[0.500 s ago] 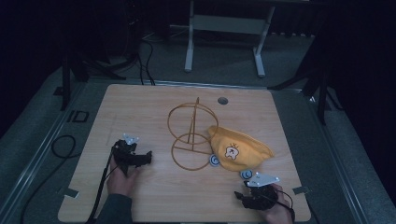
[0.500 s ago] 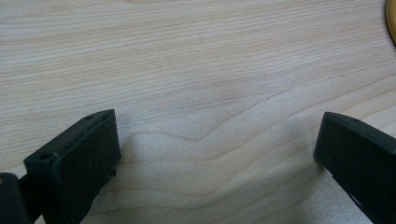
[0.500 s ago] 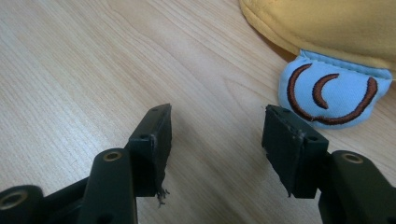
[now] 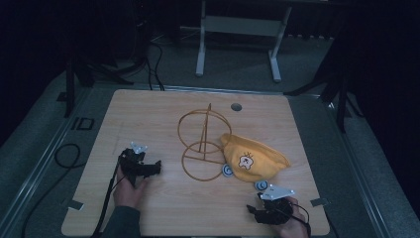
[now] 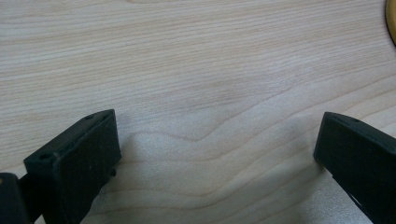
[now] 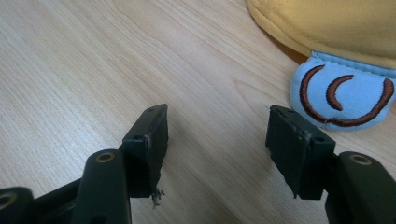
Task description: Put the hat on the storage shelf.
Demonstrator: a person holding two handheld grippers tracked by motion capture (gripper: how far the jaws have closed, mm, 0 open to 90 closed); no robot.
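A yellow plush cap point(image 4: 255, 158) with a small face print lies right of the table's centre, against a golden wire stand point(image 4: 203, 141) made of hoops. Two round blue tabs point(image 4: 227, 170) hang at the cap's near edge. My left gripper point(image 4: 154, 167) rests at the left, held by a hand, pointing toward the stand. Its jaws stand wide apart over bare wood point(image 5: 217, 126). My right gripper point(image 4: 253, 210) sits at the near right edge, open point(image 6: 217, 116) and holding nothing. A blue tab point(image 6: 343, 95) and the cap's hem point(image 6: 327, 23) lie just ahead to its right.
The wooden table point(image 4: 148, 114) has a round cable hole point(image 4: 236, 106) at the back. A sliver of golden wire point(image 5: 391, 18) shows at the top right of the left gripper view. Cables and a metal frame leg point(image 4: 200, 44) lie on the floor beyond the table.
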